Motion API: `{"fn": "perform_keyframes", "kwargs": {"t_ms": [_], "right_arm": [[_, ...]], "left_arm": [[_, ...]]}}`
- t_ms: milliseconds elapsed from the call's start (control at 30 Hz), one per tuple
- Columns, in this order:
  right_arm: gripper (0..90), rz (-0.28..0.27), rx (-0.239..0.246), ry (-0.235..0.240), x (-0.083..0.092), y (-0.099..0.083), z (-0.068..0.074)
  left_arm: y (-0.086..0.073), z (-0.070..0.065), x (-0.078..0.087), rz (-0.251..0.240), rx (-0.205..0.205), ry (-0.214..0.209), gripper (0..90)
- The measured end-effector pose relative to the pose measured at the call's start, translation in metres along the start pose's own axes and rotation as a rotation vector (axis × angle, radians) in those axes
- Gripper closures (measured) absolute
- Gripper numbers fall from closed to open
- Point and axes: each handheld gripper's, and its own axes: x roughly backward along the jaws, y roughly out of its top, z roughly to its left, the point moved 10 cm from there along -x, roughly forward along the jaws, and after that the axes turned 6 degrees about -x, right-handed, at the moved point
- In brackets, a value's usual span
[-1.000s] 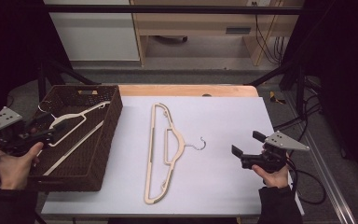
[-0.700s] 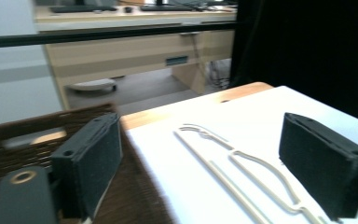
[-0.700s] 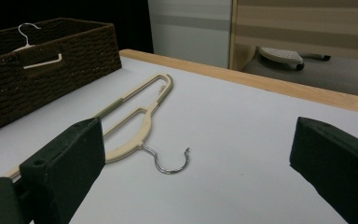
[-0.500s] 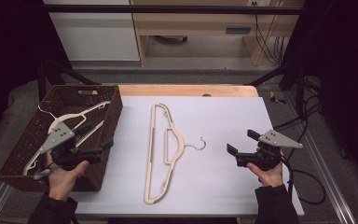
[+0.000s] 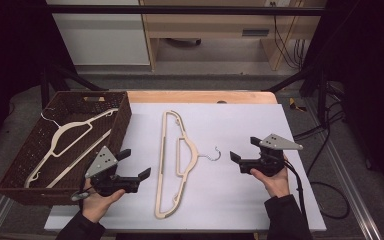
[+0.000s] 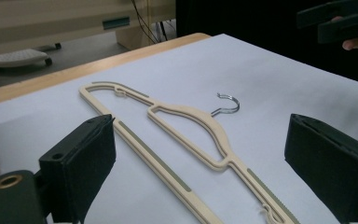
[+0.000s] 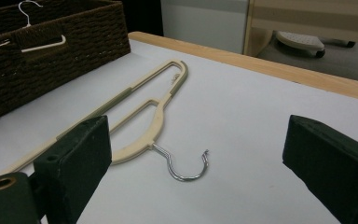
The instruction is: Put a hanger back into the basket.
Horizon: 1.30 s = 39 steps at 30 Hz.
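Beside hanger [image 5: 172,165], left gripper [image 5: 136,166] arrived.

Right hand-held gripper [image 7: 196,186]: both black jaws stand wide apart at the bottom corners and have just been closing slightly, nothing between the pads. Cream hanger [image 7: 144,121] lies flat on the white worktop [image 7: 261,116] ahead, its metal hook [image 7: 186,168] nearest, curling open toward the right jaw. Dark woven basket [image 7: 51,51] at upper left holds a second pale hanger [image 7: 42,44].

Bright tabletop, dark surroundings (near edges blurred).
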Motion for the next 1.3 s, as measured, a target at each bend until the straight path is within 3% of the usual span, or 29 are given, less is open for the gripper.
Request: {"fn": "perform_keyframes", "kwargs": {"t_ms": [333, 533, 700, 833, 1000, 1167, 1300], "right_arm": [[17.5, 0.037, -0.023, 0.011, -0.039, -0.003, 0.000], [24.6, 0.117, -0.019, 0.018, -0.069, -0.019, 0.003], [30.8, 0.191, 0.032, 0.025, -0.091, -0.034, 0.007], [37.3, 0.236, 0.021, 0.024, -0.106, -0.044, 0.008], [44.4, 0.285, 0.040, 0.020, -0.116, -0.057, 0.007], [54.9, 0.334, 0.027, 0.022, -0.120, -0.067, 0.006], [61.5, 0.374, 0.033, 0.042, -0.125, -0.077, 0.007]], "left_arm": [[-0.025, -0.006, -0.015, 0.061, 0.002, -0.034, 8.7], [-0.032, -0.011, -0.020, 0.084, -0.002, -0.053, 9.0], [-0.032, -0.010, -0.020, 0.086, -0.006, -0.053, 9.0], [-0.034, -0.011, -0.021, 0.092, -0.006, -0.057, 9.1], [-0.035, -0.011, -0.021, 0.093, -0.005, -0.058, 9.2], [-0.035, -0.012, -0.022, 0.094, -0.006, -0.063, 9.4], [-0.036, -0.013, -0.022, 0.097, -0.007, -0.066, 9.4]]}}
